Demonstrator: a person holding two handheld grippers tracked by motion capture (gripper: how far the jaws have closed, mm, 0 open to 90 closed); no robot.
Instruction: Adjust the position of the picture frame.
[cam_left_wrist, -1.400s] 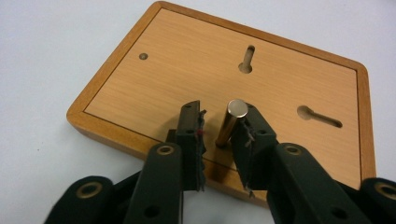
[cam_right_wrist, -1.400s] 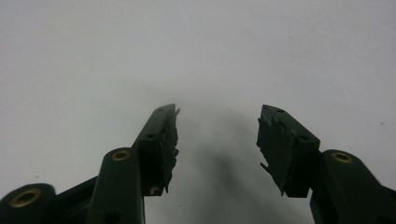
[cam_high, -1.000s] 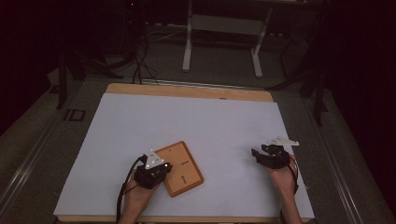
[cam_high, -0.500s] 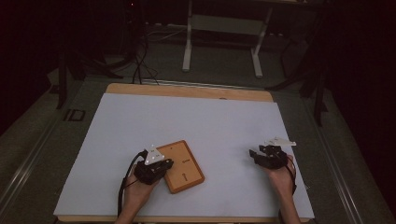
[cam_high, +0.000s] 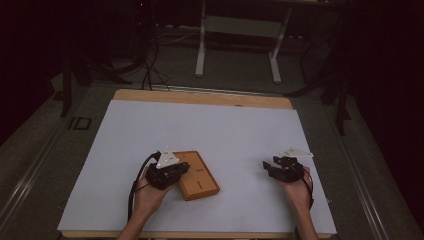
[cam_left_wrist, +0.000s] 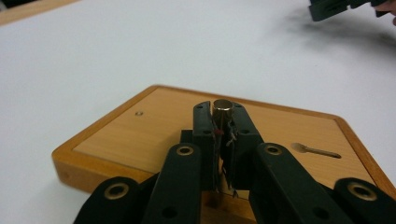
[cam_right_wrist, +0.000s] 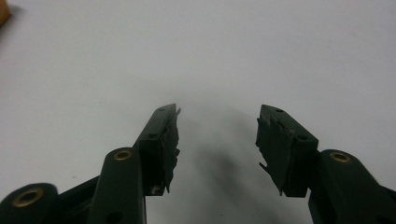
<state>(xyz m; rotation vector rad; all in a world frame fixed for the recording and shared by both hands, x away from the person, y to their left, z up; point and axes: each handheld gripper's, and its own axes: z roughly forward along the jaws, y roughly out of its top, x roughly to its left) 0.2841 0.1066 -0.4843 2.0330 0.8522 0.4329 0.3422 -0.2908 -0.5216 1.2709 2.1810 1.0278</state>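
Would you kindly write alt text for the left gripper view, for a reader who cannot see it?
The left gripper, jaws closed, pinches a small brass-coloured cylinder just above a wooden board lying on a white table. A keyhole-shaped slot is cut into the board at right.

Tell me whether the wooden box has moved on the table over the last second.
No. The wooden box lies at the same spot by the table's near edge; the left gripper sits over it, shut on a small metal peg.

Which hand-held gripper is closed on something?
The left hand-held gripper, over the wooden board, pinches a small metal cylinder; the right hand-held gripper gapes empty.
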